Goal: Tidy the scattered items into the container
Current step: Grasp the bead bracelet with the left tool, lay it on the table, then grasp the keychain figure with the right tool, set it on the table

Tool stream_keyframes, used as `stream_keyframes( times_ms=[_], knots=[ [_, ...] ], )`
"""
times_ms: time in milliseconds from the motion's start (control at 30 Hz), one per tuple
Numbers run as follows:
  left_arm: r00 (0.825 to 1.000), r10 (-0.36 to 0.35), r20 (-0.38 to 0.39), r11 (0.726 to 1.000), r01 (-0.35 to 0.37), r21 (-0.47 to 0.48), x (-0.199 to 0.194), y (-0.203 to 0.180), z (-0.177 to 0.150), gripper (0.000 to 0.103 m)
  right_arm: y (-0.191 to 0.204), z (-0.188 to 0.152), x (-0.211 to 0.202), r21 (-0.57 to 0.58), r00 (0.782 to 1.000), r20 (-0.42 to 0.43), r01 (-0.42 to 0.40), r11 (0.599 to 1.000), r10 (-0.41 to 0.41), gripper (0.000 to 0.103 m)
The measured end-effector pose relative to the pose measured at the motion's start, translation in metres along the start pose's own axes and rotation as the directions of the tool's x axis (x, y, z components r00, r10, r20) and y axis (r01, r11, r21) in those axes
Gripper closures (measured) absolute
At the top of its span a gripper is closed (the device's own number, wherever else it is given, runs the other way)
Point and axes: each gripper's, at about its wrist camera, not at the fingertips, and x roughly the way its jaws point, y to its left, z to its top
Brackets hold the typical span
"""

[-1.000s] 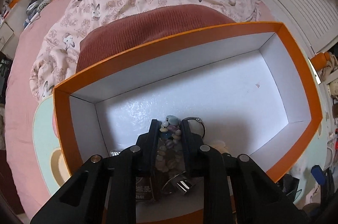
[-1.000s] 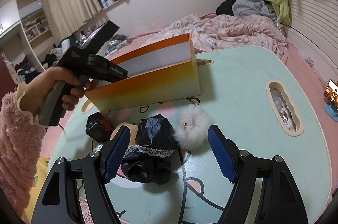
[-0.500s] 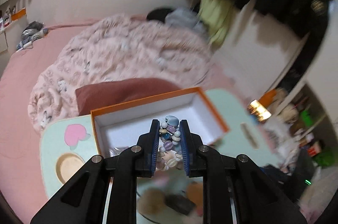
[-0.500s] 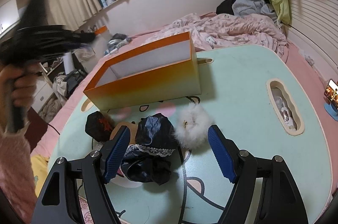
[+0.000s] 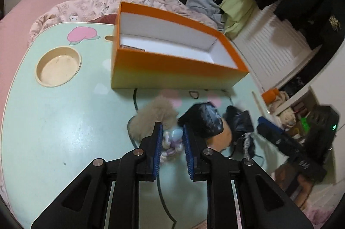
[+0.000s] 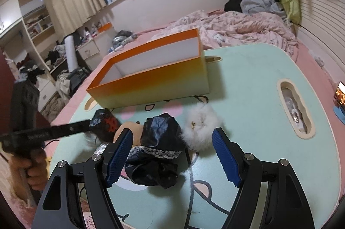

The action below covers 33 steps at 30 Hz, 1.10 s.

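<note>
Orange box (image 5: 172,69) sits upper centre of the left wrist view, on the mint table (image 5: 64,121); in the right wrist view it is centre-left (image 6: 155,86). White inside, with a small flat item (image 5: 132,47) in the box's left corner, too small to identify.

Left gripper (image 5: 171,142) is at bottom centre of its view, angled down toward the table, in front of the box's near wall. Jaws nearly closed, pinching a pastel bead bracelet (image 5: 171,140) between the blue pads. In the right wrist view this gripper shows at the left edge as a blurred black bar (image 6: 47,134), gripped by the person's hand (image 6: 32,170) at lower left.

Right gripper (image 6: 172,155) is at bottom centre of its view, low over the table. Jaws spread wide, holding nothing, not touching anything I can see.

Loose items lie on the table between the grippers and the box:
- White fluffy pom-pom (image 6: 200,127), just beyond the right gripper's jaws; beige-looking in the left view (image 5: 155,116).
- Black lace-trimmed cloth bundle (image 6: 157,147), touching the pom-pom's left side, directly in front of the right gripper.
- Dark pouch with a red print (image 6: 105,123), further left, near the box's front wall.

Table has a round recess (image 5: 58,66) at left in the left view and an oval slot (image 6: 295,108) at right in the right view. Pink bedding (image 6: 237,28) lies behind the box.
</note>
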Motion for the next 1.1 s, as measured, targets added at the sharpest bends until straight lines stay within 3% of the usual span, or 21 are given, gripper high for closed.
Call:
stream_keyframes(
  times_ms=[67, 167, 233, 267, 333, 400, 433, 500, 600, 667, 733, 800, 867, 933, 1100],
  knots=[
    [1.000, 0.011, 0.020, 1.000, -0.012, 0.027, 0.000, -0.005, -0.003, 0.080, 0.007, 0.010, -0.005, -0.034, 1.000, 0.017, -0.001, 0.999, 0.001, 0.027],
    [0.999, 0.001, 0.052, 0.999, -0.003, 0.040, 0.001, -0.009, -0.007, 0.058, 0.029, 0.038, -0.012, -0.112, 0.999, 0.031, -0.029, 0.993, 0.033, 0.027],
    [0.998, -0.012, 0.057, 0.999, 0.010, 0.033, 0.000, -0.007, -0.007, 0.036, 0.044, 0.069, -0.006, -0.122, 0.995, -0.036, -0.097, 0.988, 0.094, 0.027],
    [0.998, -0.017, 0.066, 0.999, 0.015, 0.030, -0.002, -0.007, -0.008, 0.035, 0.048, 0.082, 0.000, -0.103, 0.989, -0.077, -0.136, 0.985, 0.129, 0.027],
    [0.996, -0.031, 0.088, 0.999, 0.028, 0.031, -0.008, -0.006, -0.008, 0.035, 0.057, 0.112, 0.028, -0.035, 0.960, -0.202, -0.203, 0.979, 0.192, 0.030],
    [0.994, -0.033, 0.105, 0.999, 0.029, 0.036, -0.014, -0.004, -0.008, 0.035, 0.067, 0.133, 0.061, -0.024, 0.928, -0.325, -0.198, 0.980, 0.180, 0.069],
    [0.993, -0.027, 0.115, 0.999, 0.024, 0.031, -0.016, -0.001, -0.008, 0.035, 0.072, 0.142, 0.080, -0.040, 0.913, -0.381, -0.171, 0.985, 0.143, 0.070],
    [0.991, -0.021, 0.132, 1.000, 0.019, 0.016, -0.020, 0.005, -0.009, 0.035, 0.080, 0.149, 0.120, -0.069, 0.870, -0.488, -0.113, 0.991, 0.065, 0.070],
    [0.991, -0.025, 0.134, 1.000, 0.027, -0.010, -0.022, 0.016, -0.011, 0.035, 0.079, 0.145, 0.168, -0.044, 0.799, -0.601, -0.069, 0.997, 0.029, 0.068],
    [0.990, -0.024, 0.138, 0.999, 0.028, -0.024, -0.024, 0.022, -0.012, 0.035, 0.076, 0.139, 0.184, -0.059, 0.776, -0.630, -0.037, 0.998, -0.009, 0.066],
    [0.989, -0.024, 0.143, 0.999, 0.029, -0.033, -0.025, 0.026, -0.013, 0.035, 0.079, 0.134, 0.199, -0.114, 0.750, -0.657, -0.002, 0.993, -0.074, 0.058],
    [0.988, -0.027, 0.149, 0.999, 0.034, -0.041, -0.026, 0.028, -0.015, 0.035, 0.080, 0.127, 0.209, -0.167, 0.724, -0.678, 0.018, 0.986, -0.128, 0.042],
    [0.988, -0.035, 0.152, 0.998, 0.042, -0.047, -0.027, 0.029, -0.015, 0.035, 0.079, 0.124, 0.217, -0.158, 0.720, -0.684, 0.005, 0.987, -0.113, 0.041],
    [0.988, -0.039, 0.150, 0.998, 0.046, -0.048, -0.026, 0.029, -0.015, 0.035, 0.078, 0.124, 0.219, -0.191, 0.721, -0.679, 0.010, 0.982, -0.139, 0.065],
    [0.989, -0.036, 0.144, 0.998, 0.042, -0.037, -0.024, 0.026, -0.017, 0.035, 0.069, 0.129, 0.217, -0.166, 0.734, -0.669, 0.004, 0.986, -0.116, 0.071]
  ],
)
